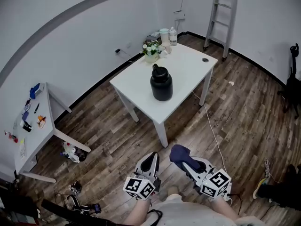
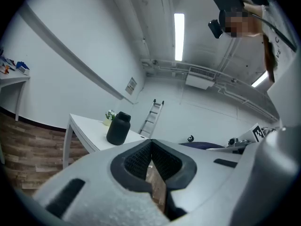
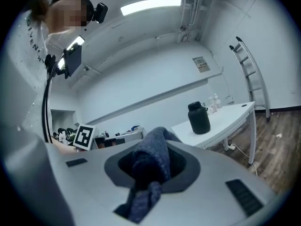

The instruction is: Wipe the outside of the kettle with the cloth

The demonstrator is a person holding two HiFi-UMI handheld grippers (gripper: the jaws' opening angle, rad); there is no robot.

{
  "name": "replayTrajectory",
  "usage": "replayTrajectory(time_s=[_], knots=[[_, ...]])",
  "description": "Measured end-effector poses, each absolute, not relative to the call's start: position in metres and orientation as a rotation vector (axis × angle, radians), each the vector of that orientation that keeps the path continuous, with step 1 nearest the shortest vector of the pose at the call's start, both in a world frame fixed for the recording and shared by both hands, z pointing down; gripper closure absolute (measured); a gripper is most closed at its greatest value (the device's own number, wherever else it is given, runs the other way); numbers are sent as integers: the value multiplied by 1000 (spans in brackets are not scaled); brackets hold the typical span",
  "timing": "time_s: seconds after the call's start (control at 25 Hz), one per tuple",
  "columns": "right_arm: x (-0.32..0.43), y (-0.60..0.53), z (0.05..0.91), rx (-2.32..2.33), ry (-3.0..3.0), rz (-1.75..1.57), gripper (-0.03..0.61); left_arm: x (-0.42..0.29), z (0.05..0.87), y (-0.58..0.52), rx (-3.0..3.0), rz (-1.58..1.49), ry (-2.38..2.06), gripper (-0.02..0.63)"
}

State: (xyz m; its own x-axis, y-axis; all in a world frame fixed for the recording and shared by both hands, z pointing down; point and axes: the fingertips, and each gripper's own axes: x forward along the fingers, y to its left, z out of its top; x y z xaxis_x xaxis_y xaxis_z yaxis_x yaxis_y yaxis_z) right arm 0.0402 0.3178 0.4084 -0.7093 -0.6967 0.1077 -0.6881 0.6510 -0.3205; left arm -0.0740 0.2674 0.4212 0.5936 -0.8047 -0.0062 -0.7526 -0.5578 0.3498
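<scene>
A black kettle (image 1: 161, 83) stands upright in the middle of the white table (image 1: 188, 65); it also shows far off as the kettle (image 2: 118, 128) in the left gripper view and the kettle (image 3: 199, 118) in the right gripper view. Both grippers are held low, well short of the table. My right gripper (image 1: 181, 157) is shut on a dark blue cloth (image 1: 178, 153), and the cloth (image 3: 151, 160) bulges out between its jaws. My left gripper (image 1: 150, 161) is shut with nothing in it.
A flower pot (image 1: 151, 49), a cup (image 1: 164, 34) and a bottle (image 1: 173, 36) stand at the table's far corner. A ladder (image 1: 222, 13) leans on the back wall. A side table (image 1: 33, 121) with small items is at left. A cable (image 1: 210, 126) crosses the wood floor.
</scene>
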Motion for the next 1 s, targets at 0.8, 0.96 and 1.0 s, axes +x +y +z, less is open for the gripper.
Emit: replayTrajectory(time_s=[0.8, 0.96, 1.0], knots=[[8, 228, 406, -1081, 2868, -501, 511, -116, 427, 186, 2439, -309, -1372, 606], [2, 194, 399, -995, 2907, -478, 511, -127, 420, 160, 2397, -325, -1452, 606], [2, 185, 397, -972, 2917, -463, 511, -126, 419, 152, 2393, -328, -1466, 606]])
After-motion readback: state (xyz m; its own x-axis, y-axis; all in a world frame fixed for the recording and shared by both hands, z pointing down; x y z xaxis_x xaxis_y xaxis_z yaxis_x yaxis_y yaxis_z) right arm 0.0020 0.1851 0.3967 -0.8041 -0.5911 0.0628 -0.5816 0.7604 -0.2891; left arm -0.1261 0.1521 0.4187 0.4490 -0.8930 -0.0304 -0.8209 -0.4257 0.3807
